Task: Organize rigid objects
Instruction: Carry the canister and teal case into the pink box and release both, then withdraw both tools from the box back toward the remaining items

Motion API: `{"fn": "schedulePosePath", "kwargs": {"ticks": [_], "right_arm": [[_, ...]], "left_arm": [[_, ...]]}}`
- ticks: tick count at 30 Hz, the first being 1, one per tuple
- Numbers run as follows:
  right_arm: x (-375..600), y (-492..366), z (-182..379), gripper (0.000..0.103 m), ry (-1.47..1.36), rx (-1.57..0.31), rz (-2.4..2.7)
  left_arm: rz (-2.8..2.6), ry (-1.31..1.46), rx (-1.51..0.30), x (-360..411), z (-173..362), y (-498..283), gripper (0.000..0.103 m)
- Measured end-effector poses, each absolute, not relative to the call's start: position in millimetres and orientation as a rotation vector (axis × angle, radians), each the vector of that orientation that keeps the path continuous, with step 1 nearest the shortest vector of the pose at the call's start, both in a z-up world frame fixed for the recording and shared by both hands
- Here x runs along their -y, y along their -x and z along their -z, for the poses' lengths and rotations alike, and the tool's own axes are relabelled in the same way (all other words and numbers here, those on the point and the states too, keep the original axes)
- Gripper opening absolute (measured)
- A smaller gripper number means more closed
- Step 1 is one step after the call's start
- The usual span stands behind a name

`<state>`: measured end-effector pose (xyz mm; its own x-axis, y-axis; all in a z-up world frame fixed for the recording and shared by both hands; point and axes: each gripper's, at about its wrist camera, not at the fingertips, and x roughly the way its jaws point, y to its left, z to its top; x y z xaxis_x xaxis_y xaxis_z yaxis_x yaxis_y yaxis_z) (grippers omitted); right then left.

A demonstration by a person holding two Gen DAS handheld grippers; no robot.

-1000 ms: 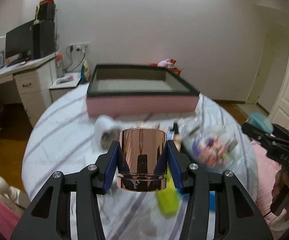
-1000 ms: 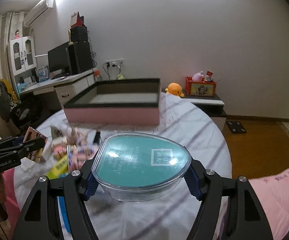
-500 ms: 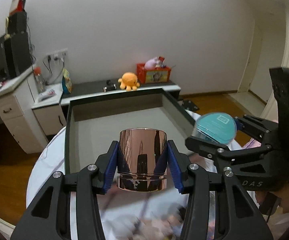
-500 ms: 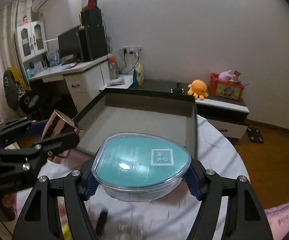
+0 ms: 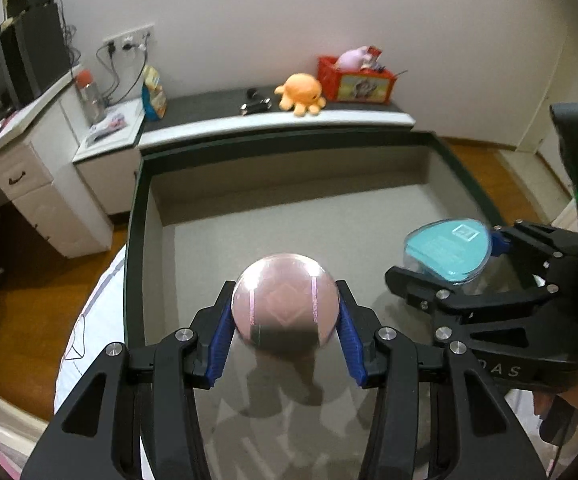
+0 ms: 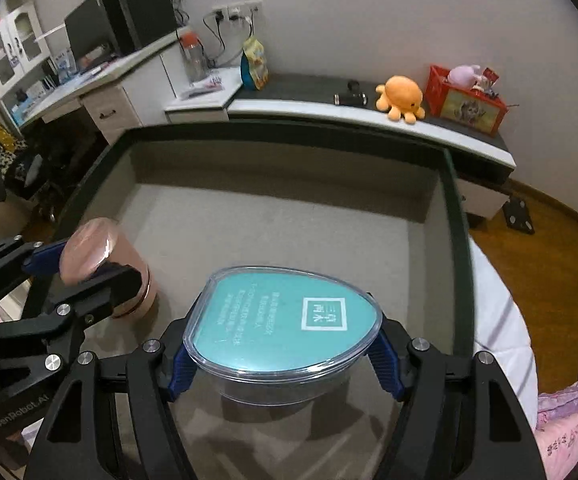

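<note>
Polished rose-gold metal makes the cup in your left gripper stiff but slippery, so keep the jaws clamped on its sides over the grey tray, while your right gripper squeezes the light, brittle-looking clear container nearby.

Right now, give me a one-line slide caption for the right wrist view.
Right gripper holds a teal-lidded clear container over the grey storage box; left gripper holds a rose-gold tin alongside.
</note>
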<state>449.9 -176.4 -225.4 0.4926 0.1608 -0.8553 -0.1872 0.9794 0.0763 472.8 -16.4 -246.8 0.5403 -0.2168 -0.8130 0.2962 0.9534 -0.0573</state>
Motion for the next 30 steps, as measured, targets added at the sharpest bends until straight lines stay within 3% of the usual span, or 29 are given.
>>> {"fn": "schedulePosePath", "kwargs": {"ticks": [3, 5, 7, 12, 18, 24, 30], "right_arm": [[178, -453, 229, 0.073, 0.031, -1.057, -0.194], [179, -450, 223, 0.074, 0.041, -1.034, -0.173], [182, -449, 216, 0.081, 0.052, -1.012, -0.152], [184, -425, 189, 0.081, 0.009, -0.933, -0.195], [177, -366, 150, 0.081, 0.006, -0.797, -0.243], [175, -283, 120, 0.084, 0.010, -0.648, -0.279], [176, -208, 123, 0.086, -0.004, -0.577, -0.307]], "left_arm": [[0.289, -0.074, -0.944, 12, 250, -474, 0.055], [0.266, -0.054, -0.921, 7, 245, -467, 0.075], [0.267, -0.036, -0.895, 2, 240, -461, 0.085], [0.255, -0.031, -0.828, -5, 219, -435, 0.088], [0.238, -0.039, -0.655, -14, 178, -365, 0.102], [0.191, -0.046, -0.501, -21, 150, -279, 0.103], [0.185, -0.092, -0.434, -19, 155, -203, 0.103]]}}
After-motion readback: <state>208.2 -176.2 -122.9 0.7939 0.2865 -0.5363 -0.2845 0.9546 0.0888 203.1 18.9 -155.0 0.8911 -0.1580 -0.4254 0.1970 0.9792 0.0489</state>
